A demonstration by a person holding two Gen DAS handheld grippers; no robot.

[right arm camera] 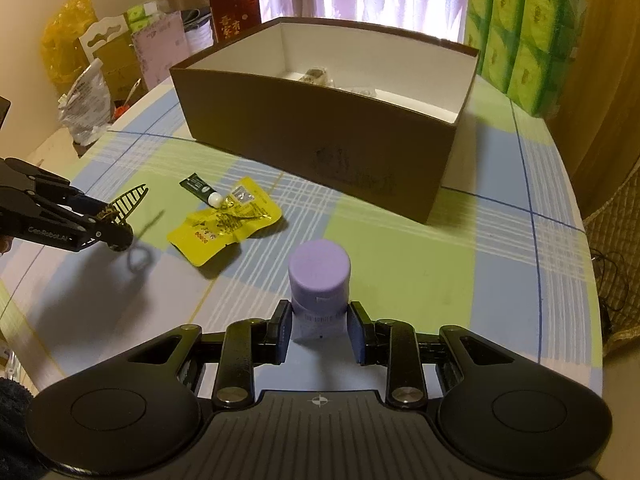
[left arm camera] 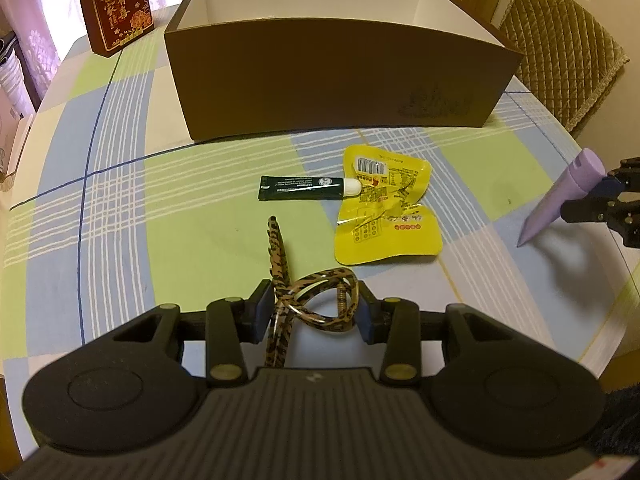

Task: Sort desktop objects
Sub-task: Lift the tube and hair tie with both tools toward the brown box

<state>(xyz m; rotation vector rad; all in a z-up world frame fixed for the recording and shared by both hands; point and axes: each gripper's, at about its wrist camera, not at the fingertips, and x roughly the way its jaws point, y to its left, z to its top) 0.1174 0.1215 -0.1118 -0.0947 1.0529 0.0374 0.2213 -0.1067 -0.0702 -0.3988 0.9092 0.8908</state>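
My left gripper (left arm camera: 316,309) is shut on a leopard-print hair clip (left arm camera: 310,300), whose looped end sits between the blue pads. In the right wrist view the hair clip (right arm camera: 128,200) hangs above the tablecloth and shows comb teeth. My right gripper (right arm camera: 320,329) is shut on a purple tube (right arm camera: 319,276), cap pointing away from the camera; in the left wrist view the purple tube (left arm camera: 560,196) tilts with its flat tail near the cloth. A yellow snack packet (left arm camera: 384,208) and a dark green tube (left arm camera: 304,188) lie before the open brown box (left arm camera: 320,80).
The brown box (right arm camera: 312,128) has white inner walls and a few small items at its far side. A red gift bag (left arm camera: 116,4) stands at the back left and a padded chair (left arm camera: 560,48) at the right. Green tissue packs (right arm camera: 524,36) stand behind the box.
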